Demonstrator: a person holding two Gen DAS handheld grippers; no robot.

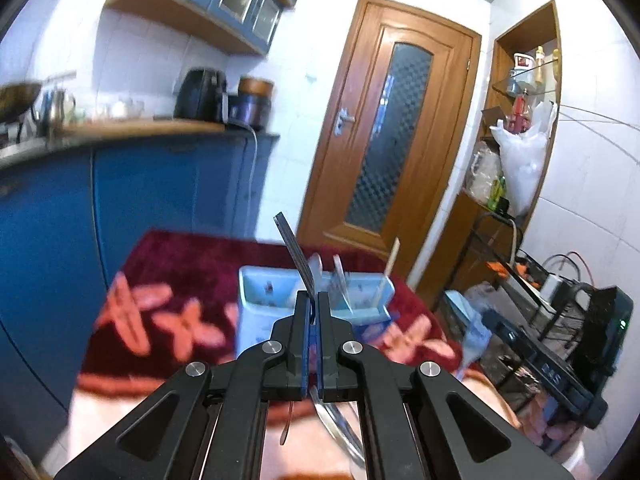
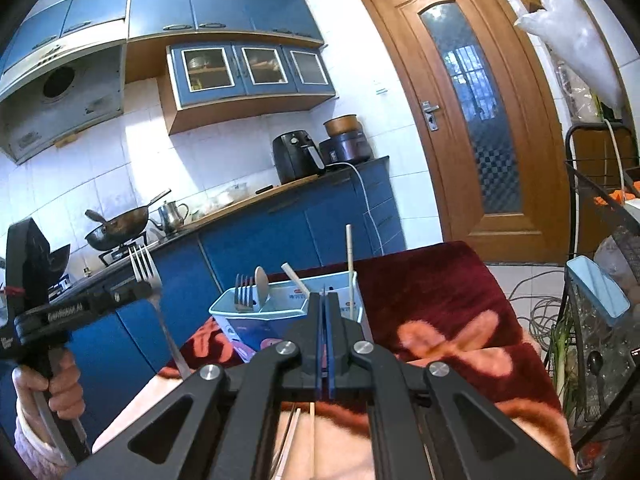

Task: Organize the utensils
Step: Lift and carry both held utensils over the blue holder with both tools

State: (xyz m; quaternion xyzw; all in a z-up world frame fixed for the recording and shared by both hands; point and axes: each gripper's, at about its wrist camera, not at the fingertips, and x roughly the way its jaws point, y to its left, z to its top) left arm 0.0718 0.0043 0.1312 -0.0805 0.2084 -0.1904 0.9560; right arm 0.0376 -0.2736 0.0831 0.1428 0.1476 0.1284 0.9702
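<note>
Your left gripper (image 2: 150, 286) has its jaws clamped on a fork (image 2: 154, 292), tines up, held in the air left of the holder (image 2: 280, 314). Your right gripper (image 2: 325, 300) has its jaws pressed together on nothing, just before that light-blue holder, which already carries a fork, spoon (image 2: 262, 282) and chopsticks (image 2: 349, 264) on the red floral cloth (image 2: 440, 312).

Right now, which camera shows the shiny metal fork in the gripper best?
The right wrist view. There the whole shiny metal fork shows side-on, tines up, clamped in the left gripper. The left wrist view shows only part of it: a dark edge-on piece sticking up past the fingers, and the blurry lower end beneath the gripper.
</note>
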